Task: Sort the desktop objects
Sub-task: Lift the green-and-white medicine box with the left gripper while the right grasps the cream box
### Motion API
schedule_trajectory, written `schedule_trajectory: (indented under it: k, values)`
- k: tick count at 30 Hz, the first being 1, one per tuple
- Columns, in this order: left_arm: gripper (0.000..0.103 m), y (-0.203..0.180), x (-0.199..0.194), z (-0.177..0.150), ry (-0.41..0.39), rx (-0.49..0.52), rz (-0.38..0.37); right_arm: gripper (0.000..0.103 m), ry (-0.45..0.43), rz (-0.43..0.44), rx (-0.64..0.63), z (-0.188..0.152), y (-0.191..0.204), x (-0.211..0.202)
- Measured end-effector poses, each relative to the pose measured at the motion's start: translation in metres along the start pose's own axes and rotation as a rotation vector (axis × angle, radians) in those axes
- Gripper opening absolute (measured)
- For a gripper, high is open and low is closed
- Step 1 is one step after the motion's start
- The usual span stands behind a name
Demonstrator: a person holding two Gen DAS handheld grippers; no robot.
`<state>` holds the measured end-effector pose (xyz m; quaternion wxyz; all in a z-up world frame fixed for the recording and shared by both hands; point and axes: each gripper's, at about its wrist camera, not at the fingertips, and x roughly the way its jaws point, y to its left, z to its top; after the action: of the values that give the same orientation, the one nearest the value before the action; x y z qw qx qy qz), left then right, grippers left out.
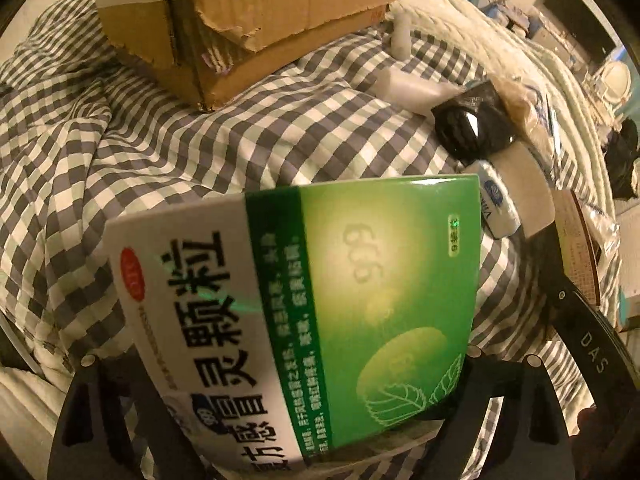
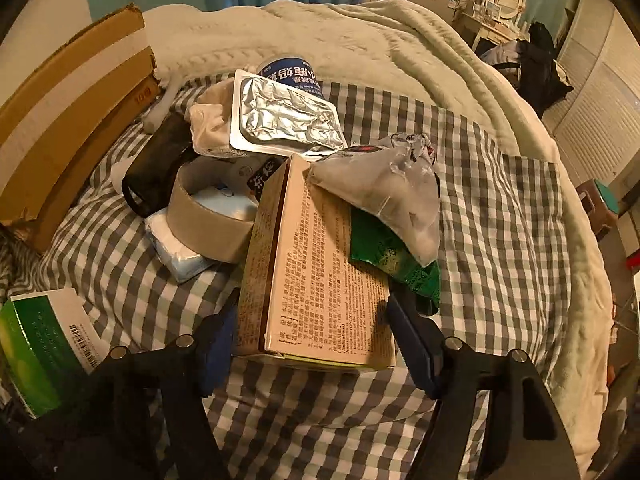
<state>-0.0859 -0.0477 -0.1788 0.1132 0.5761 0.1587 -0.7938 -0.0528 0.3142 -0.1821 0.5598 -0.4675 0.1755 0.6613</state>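
A green and white medicine box hangs tilted over the checkered cloth, and my left gripper is shut on it, one black finger at each side. The same box shows at the lower left of the right wrist view. My right gripper is shut on a beige printed box, its blue pads pressed against both sides. That box lies on the cloth, with a clear plastic bag and a green packet resting on it.
A pile sits behind the beige box: a tape roll, a foil blister tray, a blue can, a black object and a white tissue pack. A cardboard box stands at the left. A cream blanket lies beyond.
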Motion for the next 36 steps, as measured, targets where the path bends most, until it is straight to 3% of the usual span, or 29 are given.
schedule_trajectory:
  k: [6,8,14,18,26,30,36]
  values:
    - [0.087,0.013,-0.022,-0.013,-0.009,-0.016,-0.016,0.057,0.015,0.005,0.119,-0.002,-0.026,-0.004]
    - [0.087,0.023,-0.036,-0.016,-0.012,-0.026,-0.019,0.040,0.012,-0.007,0.152,-0.004,-0.033,-0.007]
    - [0.086,0.028,-0.051,-0.046,-0.016,-0.048,-0.031,0.038,0.017,0.117,0.354,-0.006,-0.065,-0.005]
    - [0.086,0.009,-0.032,-0.034,-0.009,-0.041,-0.016,0.037,0.013,0.118,0.361,-0.003,-0.062,-0.001]
    - [0.086,0.001,-0.044,-0.027,-0.069,0.015,-0.023,0.029,-0.006,0.166,0.355,0.007,-0.049,-0.005]
    - [0.086,-0.005,-0.055,-0.020,-0.083,0.017,-0.056,0.028,-0.036,0.165,0.345,0.012,-0.038,-0.028]
    - [0.086,-0.001,-0.100,-0.011,-0.165,0.038,-0.114,0.028,-0.104,0.156,0.262,0.017,-0.019,-0.080]
